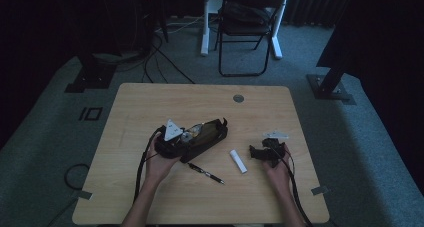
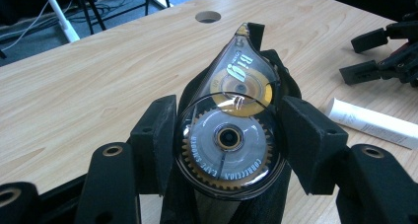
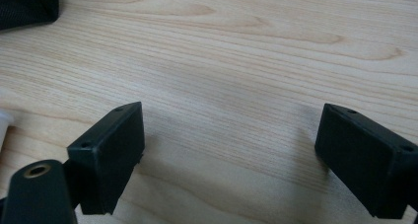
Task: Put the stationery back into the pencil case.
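Note:
A clear correction tape dispenser (image 2: 229, 135) with a yellow reel and a toothed wheel sits between the pads of my left gripper (image 2: 227, 141), which is shut on it. The dispenser's tip points away, over the open black pencil pouch (image 2: 266, 56). In the high view, the left gripper (image 1: 186, 137) rests at the left end of the pouch (image 1: 210, 136) near the table's middle. My right gripper (image 1: 256, 152) stands open to the right, low over bare wood; its jaws (image 3: 236, 155) are wide apart with nothing between them.
A black pen (image 1: 206, 173) lies in front of the pouch. A white tube (image 1: 238, 161) lies between the pouch and the right gripper (image 2: 389, 56). The table (image 1: 150, 102) has a cable hole (image 1: 238, 98) at the back. A folding chair (image 1: 247, 27) stands beyond.

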Tool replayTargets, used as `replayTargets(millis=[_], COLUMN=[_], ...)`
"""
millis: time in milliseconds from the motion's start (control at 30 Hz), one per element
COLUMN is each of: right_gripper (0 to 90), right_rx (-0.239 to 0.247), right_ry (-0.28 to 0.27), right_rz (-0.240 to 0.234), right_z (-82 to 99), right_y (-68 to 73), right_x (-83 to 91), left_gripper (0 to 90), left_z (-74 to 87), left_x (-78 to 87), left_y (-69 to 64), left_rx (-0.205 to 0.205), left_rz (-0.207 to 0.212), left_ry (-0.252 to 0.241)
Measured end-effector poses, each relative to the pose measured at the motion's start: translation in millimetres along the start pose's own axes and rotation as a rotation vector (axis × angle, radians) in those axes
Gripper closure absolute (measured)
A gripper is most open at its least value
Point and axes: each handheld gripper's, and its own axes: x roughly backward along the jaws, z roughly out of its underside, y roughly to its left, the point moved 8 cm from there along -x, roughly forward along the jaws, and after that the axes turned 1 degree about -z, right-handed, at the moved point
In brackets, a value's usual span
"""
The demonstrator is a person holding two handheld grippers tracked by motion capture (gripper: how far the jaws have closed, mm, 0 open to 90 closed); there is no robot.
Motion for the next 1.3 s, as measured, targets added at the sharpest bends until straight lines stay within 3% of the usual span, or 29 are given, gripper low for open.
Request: replayTargets(millis=[1300], right_gripper=[11.4], right_rx=[0.0], right_ry=[0.0], right_rz=[0.0], right_z=[0.0], right_y=[0.0], right_x=[0.0], left_gripper=[41.5], left_z=[9.1], left_x=[-32.6], left_y=[-1.6], left_rx=[0.029], left_rz=[0.036], left_ry=[0.056])
